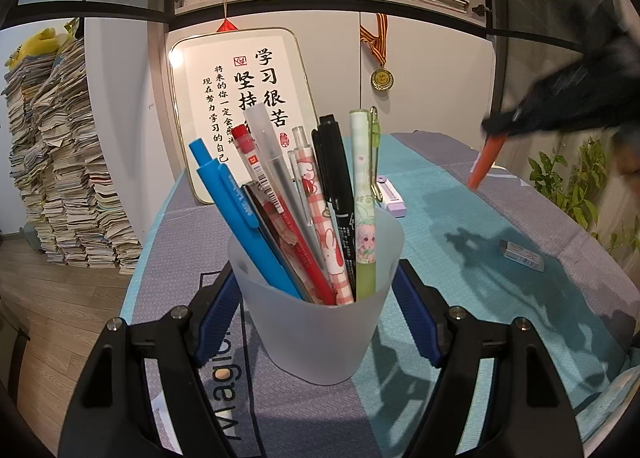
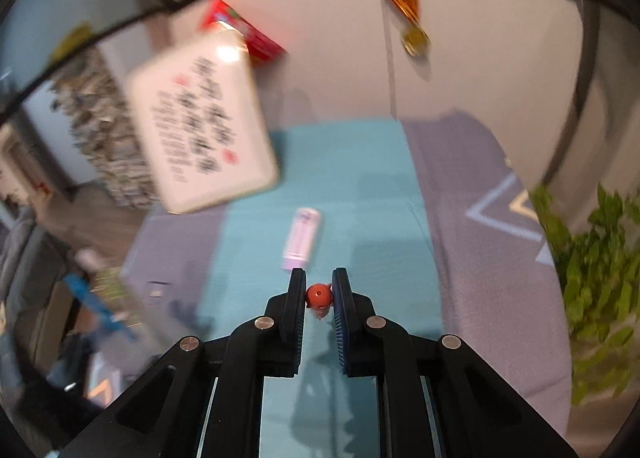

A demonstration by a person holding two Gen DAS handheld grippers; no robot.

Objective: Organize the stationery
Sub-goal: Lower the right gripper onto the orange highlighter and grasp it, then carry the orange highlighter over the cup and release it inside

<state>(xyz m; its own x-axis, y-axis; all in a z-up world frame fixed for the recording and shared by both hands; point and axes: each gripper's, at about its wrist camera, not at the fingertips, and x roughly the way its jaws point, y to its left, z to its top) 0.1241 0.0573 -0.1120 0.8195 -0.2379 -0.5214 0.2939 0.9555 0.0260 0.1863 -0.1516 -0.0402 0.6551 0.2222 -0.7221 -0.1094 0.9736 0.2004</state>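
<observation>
A frosted plastic pen cup stands on the teal and grey table mat, filled with several pens: blue, red, black, clear and patterned ones. My left gripper is shut on the cup, its blue pads pressed on both sides of it. My right gripper is shut on an orange pen, seen end-on between its fingers. In the left wrist view, the blurred right gripper hangs above the mat at the right, and the orange pen slants down from it. The right wrist view shows the cup blurred at the far left.
A lilac and white correction tape lies behind the cup. An eraser lies at the right. A framed calligraphy board leans on the wall. A plant edges the table's right side, and stacked papers stand on the floor at left.
</observation>
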